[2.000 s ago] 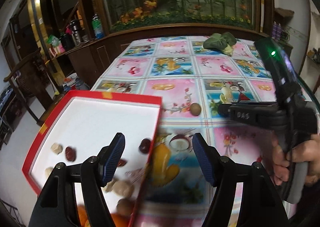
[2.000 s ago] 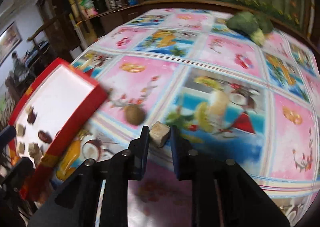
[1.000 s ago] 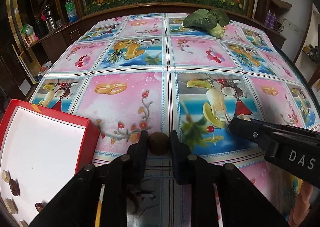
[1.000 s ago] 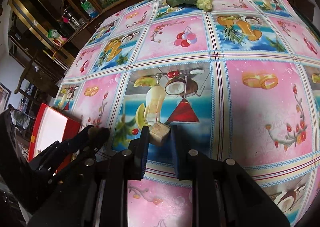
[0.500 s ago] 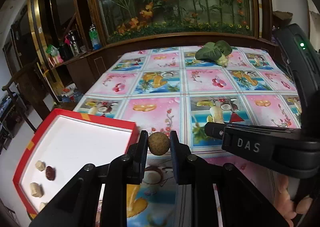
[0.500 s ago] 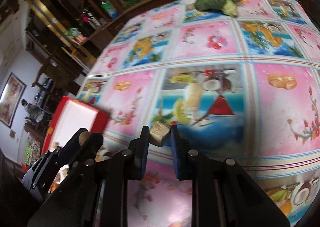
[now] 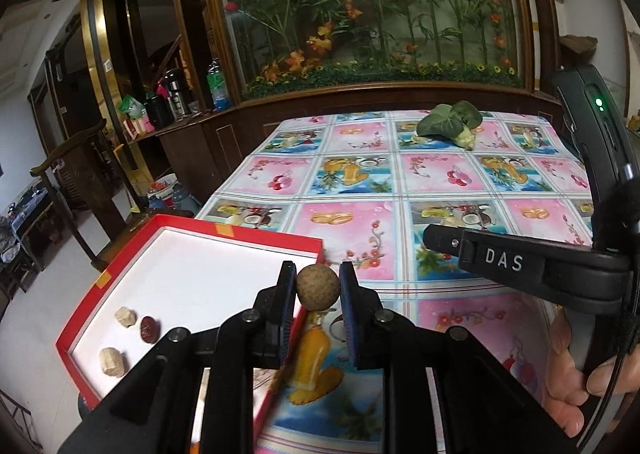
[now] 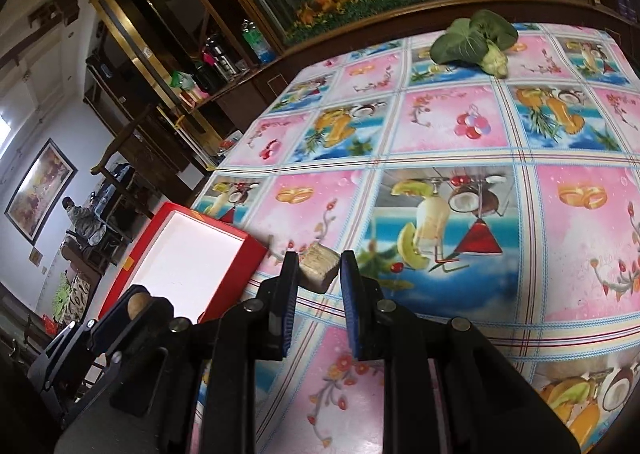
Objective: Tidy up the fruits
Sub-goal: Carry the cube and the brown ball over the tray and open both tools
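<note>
- Two grippers are each clamped on one item above the table (image 7: 440, 173), which wears a pink and blue fruit-print cloth.
- Left gripper (image 7: 317, 290) grips a round brown fruit (image 7: 317, 288) between its blue-padded fingers, held over the right edge of the red box (image 7: 120, 286).
- Right gripper (image 8: 319, 268) pinches a pale tan cube-shaped piece (image 8: 319, 266) in its jaws, lifted off the cloth, just right of the red box (image 8: 224, 232) in its view.
- Inside the box's white interior, three items lie near the left wall: two pale chunks (image 7: 125, 316) and one dark red date-like fruit (image 7: 149, 329) between them.
- A leafy green vegetable (image 7: 450, 125) rests at the table's far end, well apart from the box.
- From the left wrist view the right gripper's body (image 7: 520, 266) crosses the right side, with the person's hand (image 7: 576, 386) around its handle.
</note>
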The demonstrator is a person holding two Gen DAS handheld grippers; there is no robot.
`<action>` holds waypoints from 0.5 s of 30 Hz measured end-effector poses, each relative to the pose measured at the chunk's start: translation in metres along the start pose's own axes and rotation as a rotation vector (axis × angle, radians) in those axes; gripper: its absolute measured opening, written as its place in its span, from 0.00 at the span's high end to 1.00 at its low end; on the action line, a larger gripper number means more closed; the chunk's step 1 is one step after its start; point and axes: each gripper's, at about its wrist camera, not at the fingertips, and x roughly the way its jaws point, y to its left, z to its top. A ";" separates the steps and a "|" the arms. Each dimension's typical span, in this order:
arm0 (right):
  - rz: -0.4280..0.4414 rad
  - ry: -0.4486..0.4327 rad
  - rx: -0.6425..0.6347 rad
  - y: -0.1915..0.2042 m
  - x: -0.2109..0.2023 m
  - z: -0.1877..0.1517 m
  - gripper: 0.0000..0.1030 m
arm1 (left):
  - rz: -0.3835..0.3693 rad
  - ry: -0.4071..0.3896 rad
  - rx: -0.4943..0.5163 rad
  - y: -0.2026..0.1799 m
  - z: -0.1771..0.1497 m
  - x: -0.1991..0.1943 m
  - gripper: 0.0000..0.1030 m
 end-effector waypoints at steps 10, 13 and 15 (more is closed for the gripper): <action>0.001 -0.005 -0.061 0.016 0.001 -0.008 0.77 | 0.028 -0.009 -0.027 0.013 -0.004 -0.007 0.80; 0.000 -0.005 -0.062 0.017 0.001 -0.009 0.77 | 0.032 -0.010 -0.034 0.015 -0.004 -0.009 0.80; 0.004 -0.003 -0.059 0.017 0.001 -0.009 0.77 | 0.039 -0.013 -0.035 0.017 -0.005 -0.011 0.80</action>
